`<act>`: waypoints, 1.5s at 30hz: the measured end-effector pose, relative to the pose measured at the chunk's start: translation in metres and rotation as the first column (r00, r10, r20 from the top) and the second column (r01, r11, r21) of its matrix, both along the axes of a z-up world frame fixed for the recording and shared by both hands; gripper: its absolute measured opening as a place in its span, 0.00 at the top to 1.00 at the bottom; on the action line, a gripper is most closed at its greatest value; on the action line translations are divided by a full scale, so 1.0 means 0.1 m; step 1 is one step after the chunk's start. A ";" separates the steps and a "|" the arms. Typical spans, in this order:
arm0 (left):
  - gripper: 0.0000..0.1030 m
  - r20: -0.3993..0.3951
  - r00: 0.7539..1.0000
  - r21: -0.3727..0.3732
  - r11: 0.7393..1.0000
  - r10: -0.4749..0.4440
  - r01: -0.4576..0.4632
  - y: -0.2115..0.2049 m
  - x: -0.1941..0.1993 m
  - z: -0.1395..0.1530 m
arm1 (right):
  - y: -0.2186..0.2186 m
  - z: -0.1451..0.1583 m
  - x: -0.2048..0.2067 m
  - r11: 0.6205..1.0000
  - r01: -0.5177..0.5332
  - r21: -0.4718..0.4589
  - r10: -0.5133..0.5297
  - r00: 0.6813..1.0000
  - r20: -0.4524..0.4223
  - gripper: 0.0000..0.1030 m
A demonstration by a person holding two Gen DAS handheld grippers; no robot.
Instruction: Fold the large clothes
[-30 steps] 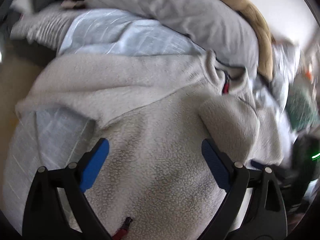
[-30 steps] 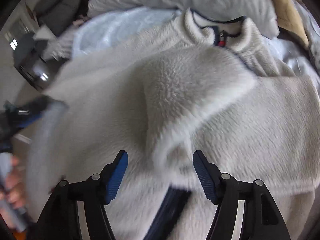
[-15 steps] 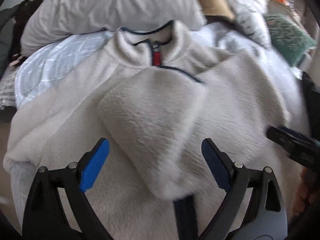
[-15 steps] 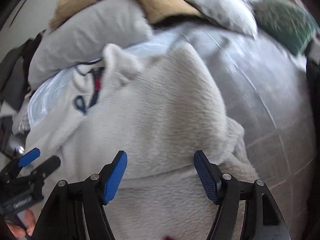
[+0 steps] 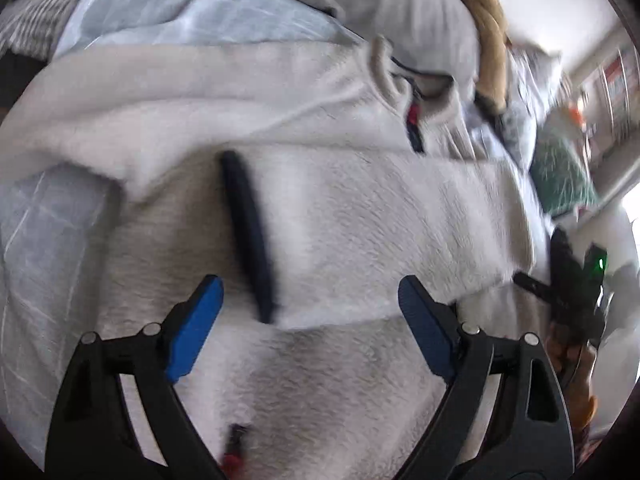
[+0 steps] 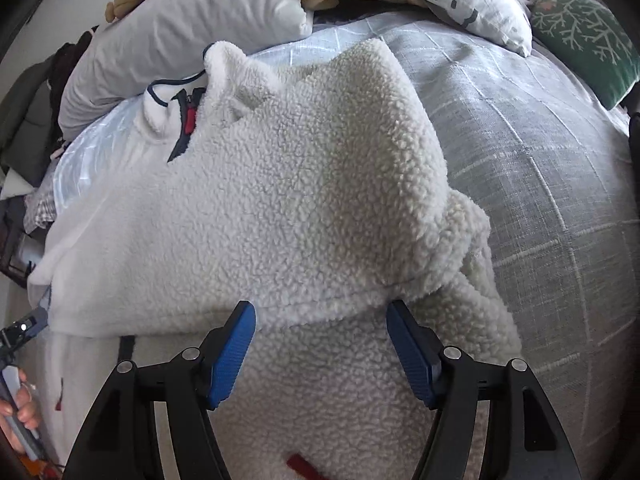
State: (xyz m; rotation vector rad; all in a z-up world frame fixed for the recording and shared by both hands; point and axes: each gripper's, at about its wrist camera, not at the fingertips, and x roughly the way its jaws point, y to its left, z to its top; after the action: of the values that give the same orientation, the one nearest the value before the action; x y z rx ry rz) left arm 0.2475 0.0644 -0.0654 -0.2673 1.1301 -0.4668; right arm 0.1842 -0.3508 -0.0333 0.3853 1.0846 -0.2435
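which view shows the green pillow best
The right wrist view: the green pillow is sharp at the top right on the bed, its pale branch pattern plain to read. In the left wrist view it sits at the right edge, blurred by motion, just a green patch.

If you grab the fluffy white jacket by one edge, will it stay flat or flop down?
The fleece jacket would probably flop: its sleeve already lies folded over in soft curves. Its thick, nubbly pile likely grips well between the open right gripper pads, not slippery.
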 end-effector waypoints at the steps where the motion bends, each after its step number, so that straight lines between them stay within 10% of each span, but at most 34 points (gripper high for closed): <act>1: 0.13 -0.010 1.000 -0.008 1.000 0.030 -0.030 0.06 0.06 -0.03 | -0.02 0.07 -0.02 1.000 -0.002 0.012 0.002 1.000 0.017 0.32; 5: 0.23 -0.064 0.995 -0.042 0.996 0.080 -0.083 0.05 0.32 -0.20 | -0.20 0.35 -0.06 0.999 0.024 0.042 -0.029 0.993 0.115 0.31; 10: 0.88 -0.035 0.994 -0.049 0.993 0.104 -0.106 -0.10 0.50 -0.20 | -0.66 0.39 0.22 0.991 0.121 0.058 -0.127 0.984 0.124 0.29; 16: 0.90 0.213 0.976 -0.024 0.999 0.041 -0.037 -0.28 0.43 0.21 | -1.18 0.16 0.75 0.973 0.146 0.179 -0.162 0.984 0.080 0.32; 19: 0.90 0.308 0.950 -0.020 0.999 0.049 -0.044 -0.31 0.40 0.40 | -1.32 0.01 0.95 0.953 0.147 0.266 -0.172 0.982 0.073 0.85; 20: 0.90 0.337 0.939 -0.030 0.998 0.063 -0.056 -0.29 0.39 0.46 | -1.35 0.00 0.97 0.950 0.154 0.272 -0.180 0.981 0.075 0.86; 24: 0.90 0.359 0.932 0.023 0.997 0.055 -0.068 -0.38 0.52 0.38 | -1.45 0.26 0.87 0.971 0.152 0.186 -0.192 0.956 0.221 0.87; 29: 0.75 0.176 0.984 0.240 0.969 0.016 -0.058 -0.64 0.79 -0.09 | -1.47 0.20 0.82 0.978 0.181 0.108 -0.194 0.973 0.128 0.75; 33: 0.40 0.279 0.958 0.208 0.969 0.070 -0.131 -0.52 0.61 0.14 | -1.29 0.40 0.58 0.982 0.188 0.018 -0.189 0.971 0.146 0.66; 45: 0.34 0.288 0.948 0.212 0.974 -0.136 0.075 -0.99 0.34 0.13 | -0.23 0.36 0.02 0.966 0.030 -0.258 -0.012 0.997 0.072 0.50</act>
State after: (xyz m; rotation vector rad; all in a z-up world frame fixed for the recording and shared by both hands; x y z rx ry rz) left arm 0.2812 -0.0345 -0.0521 0.0404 0.8854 -0.4681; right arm 0.1860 -0.3734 0.0027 0.1699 0.9661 -0.3837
